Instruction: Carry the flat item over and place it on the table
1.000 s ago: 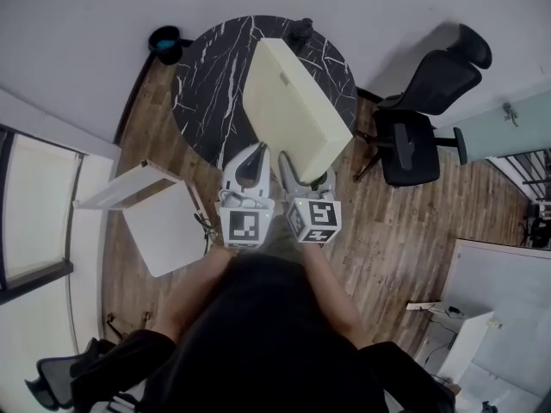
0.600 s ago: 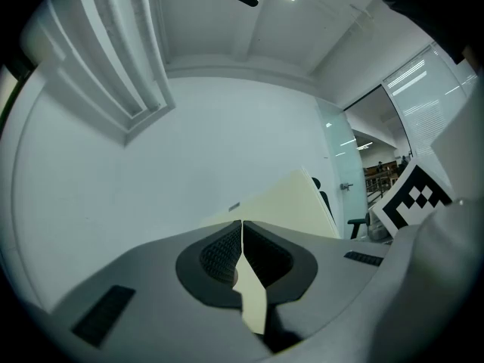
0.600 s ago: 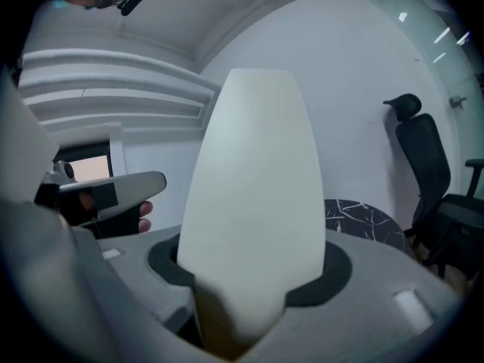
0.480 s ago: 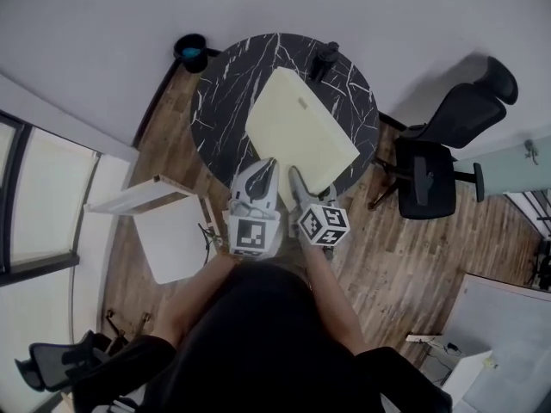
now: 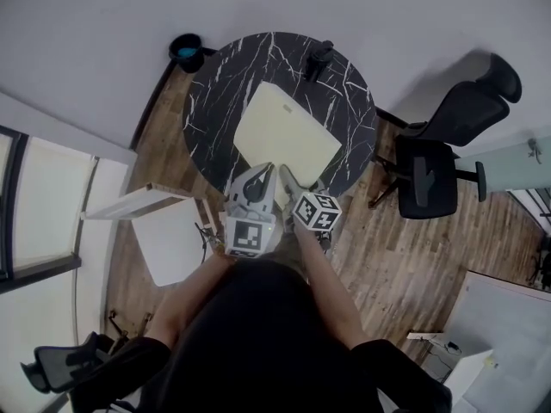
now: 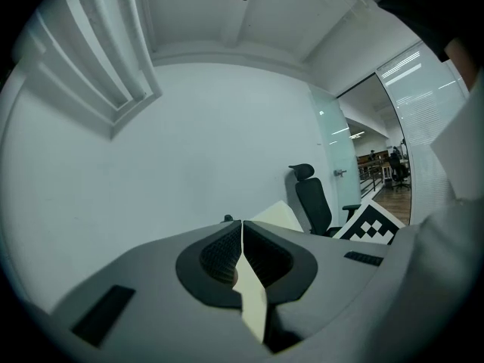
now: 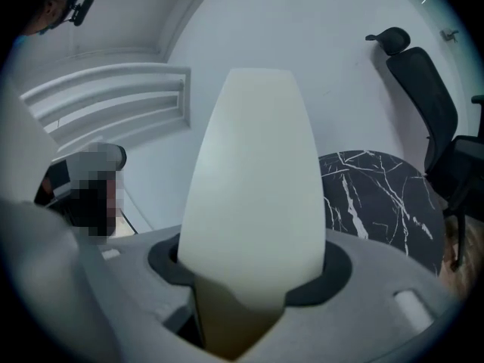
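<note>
The flat item is a cream rectangular board [image 5: 284, 136]. It lies low over the near half of the round black marble table [image 5: 215, 84]; whether it touches the top I cannot tell. My left gripper [image 5: 258, 175] holds its near edge, and in the left gripper view the jaws [image 6: 242, 237] pinch the thin cream board [image 6: 254, 301] edge-on. My right gripper [image 5: 289, 179] grips the same near edge just to the right. In the right gripper view the board [image 7: 253, 180] fills the gap between the jaws of the right gripper [image 7: 253, 278], with the table [image 7: 378, 195] behind.
A dark cup [image 5: 320, 56] stands at the table's far rim. A black office chair [image 5: 430, 170] is to the right, a dark bin [image 5: 185, 50] by the wall at the far left. White panels [image 5: 172, 239] lie on the wooden floor to my left.
The board has come down from a raised, tilted hold to a lower, flatter one over the table. Both grippers moved forward and down with it and kept their grip.
</note>
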Tool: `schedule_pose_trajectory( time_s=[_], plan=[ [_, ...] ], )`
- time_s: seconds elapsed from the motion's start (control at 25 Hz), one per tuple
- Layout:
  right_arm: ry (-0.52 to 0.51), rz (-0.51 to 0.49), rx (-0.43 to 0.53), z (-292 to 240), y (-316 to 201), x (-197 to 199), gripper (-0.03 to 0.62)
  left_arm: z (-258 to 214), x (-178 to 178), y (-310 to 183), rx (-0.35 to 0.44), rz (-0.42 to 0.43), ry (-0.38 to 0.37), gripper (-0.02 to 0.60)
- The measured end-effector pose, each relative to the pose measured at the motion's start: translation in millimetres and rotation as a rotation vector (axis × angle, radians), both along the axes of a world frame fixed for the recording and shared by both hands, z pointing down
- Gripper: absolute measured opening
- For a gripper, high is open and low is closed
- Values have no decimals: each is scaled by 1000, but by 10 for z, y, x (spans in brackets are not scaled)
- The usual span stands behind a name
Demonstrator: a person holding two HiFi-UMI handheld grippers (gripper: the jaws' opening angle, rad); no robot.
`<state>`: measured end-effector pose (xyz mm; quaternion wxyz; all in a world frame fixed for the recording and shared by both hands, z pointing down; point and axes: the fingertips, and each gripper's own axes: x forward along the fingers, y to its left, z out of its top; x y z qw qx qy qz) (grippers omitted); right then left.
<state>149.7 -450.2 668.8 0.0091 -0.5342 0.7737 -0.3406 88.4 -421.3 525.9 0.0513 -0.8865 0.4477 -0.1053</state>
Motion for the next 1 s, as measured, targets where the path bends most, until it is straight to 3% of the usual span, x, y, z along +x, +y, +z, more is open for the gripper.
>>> schedule_pose_trajectory(
  time_s=[0.52,0.68,1.0],
  plan=[
    [-120,-42,-13,307,-201,72,295,271,37,-152,-56,-26,-11,3],
    [-123,-65,3,413,-285,92,302,330,98,-145,-107,-54,25,3],
    [-154,-66,-32,679,-334,247,322,446,206,-113,-89,-11,-45,2]
  ],
)
